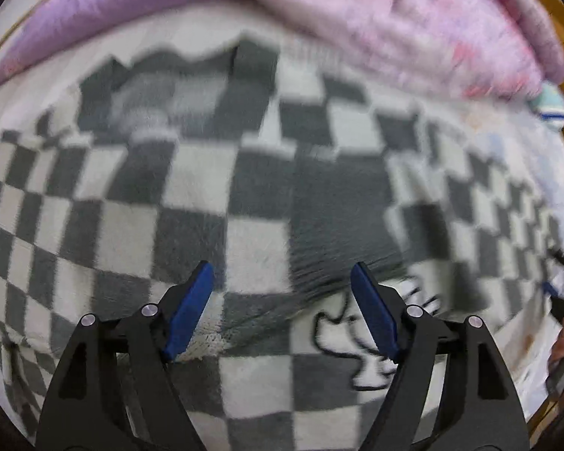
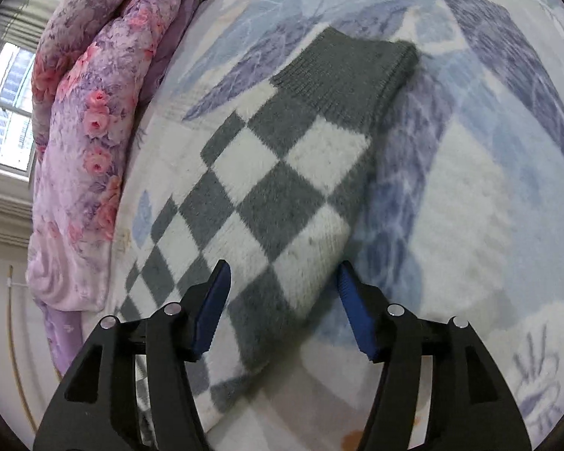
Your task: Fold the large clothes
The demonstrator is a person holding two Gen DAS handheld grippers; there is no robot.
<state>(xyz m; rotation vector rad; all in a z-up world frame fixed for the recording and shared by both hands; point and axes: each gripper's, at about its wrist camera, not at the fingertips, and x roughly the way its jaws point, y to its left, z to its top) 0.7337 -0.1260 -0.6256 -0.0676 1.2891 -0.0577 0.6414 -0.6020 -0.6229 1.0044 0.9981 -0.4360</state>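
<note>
Both jaws gape wide above the checkered sweater [image 1: 191, 195], holding nothing.

Floral bedsheet [image 2: 470, 188], pink quilt [image 2: 94, 131] — bright window [image 2: 7, 112].

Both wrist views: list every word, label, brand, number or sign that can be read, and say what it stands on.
No readable text in either view.
Checkered sweater: a black outline drawing sits on a white patch near the left gripper; blurred, no letters can be made out.
Sweater sleeve by the right gripper: no label shows.
Floral quilt and bedsheet: patterns only.
</note>
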